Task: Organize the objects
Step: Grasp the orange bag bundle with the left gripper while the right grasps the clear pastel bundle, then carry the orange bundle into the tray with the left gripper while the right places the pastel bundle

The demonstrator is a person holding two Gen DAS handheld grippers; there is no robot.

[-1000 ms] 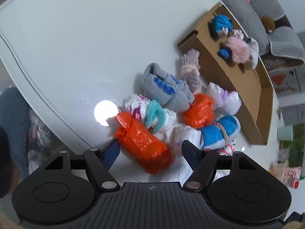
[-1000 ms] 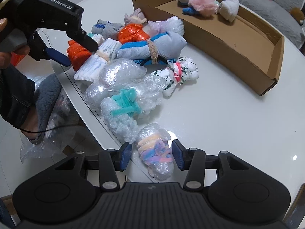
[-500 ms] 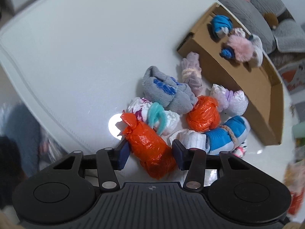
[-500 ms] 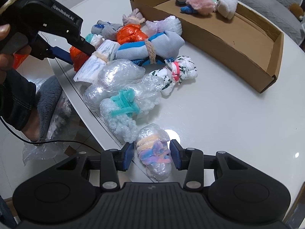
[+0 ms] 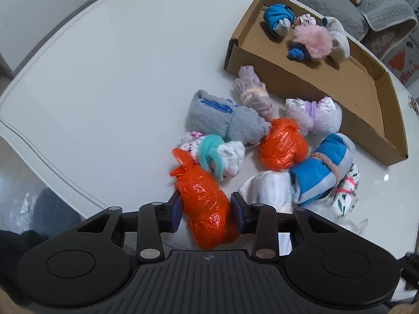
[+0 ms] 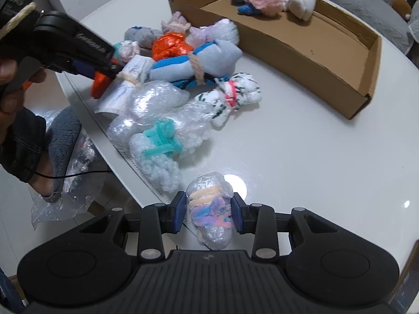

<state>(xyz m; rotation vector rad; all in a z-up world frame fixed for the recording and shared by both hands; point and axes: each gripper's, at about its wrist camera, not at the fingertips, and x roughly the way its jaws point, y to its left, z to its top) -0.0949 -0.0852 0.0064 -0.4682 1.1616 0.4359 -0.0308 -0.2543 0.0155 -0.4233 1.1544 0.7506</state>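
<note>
Left wrist view, from left to right. The white desk fills the left half of the frame. At lower centre the left tool is clenched on a long orange plastic bundle, one blue pad pressed to each flank; the bundle lies on the desk close to its near edge. Just beyond it sit a white bundle tied with teal yarn, a grey rolled sock, a lilac sock roll and a round orange bundle. Further right lie a white bundle with a purple tie, a blue-and-grey roll bound with rope and a white patterned bundle with a pink tie. The cardboard box stands at upper right and holds a blue sock roll and a pink fluffy item at its far end.

Right wrist view, from left to right. The left tool enters from the upper left with the long orange plastic bundle showing below its tip. Centre: a bubble-wrap bundle tied with teal yarn near the desk edge. Lower centre: the right tool grips a clear-wrapped bundle with pastel yarn between both pads, at the near edge of the desk. The cardboard box lies at upper right.
</note>
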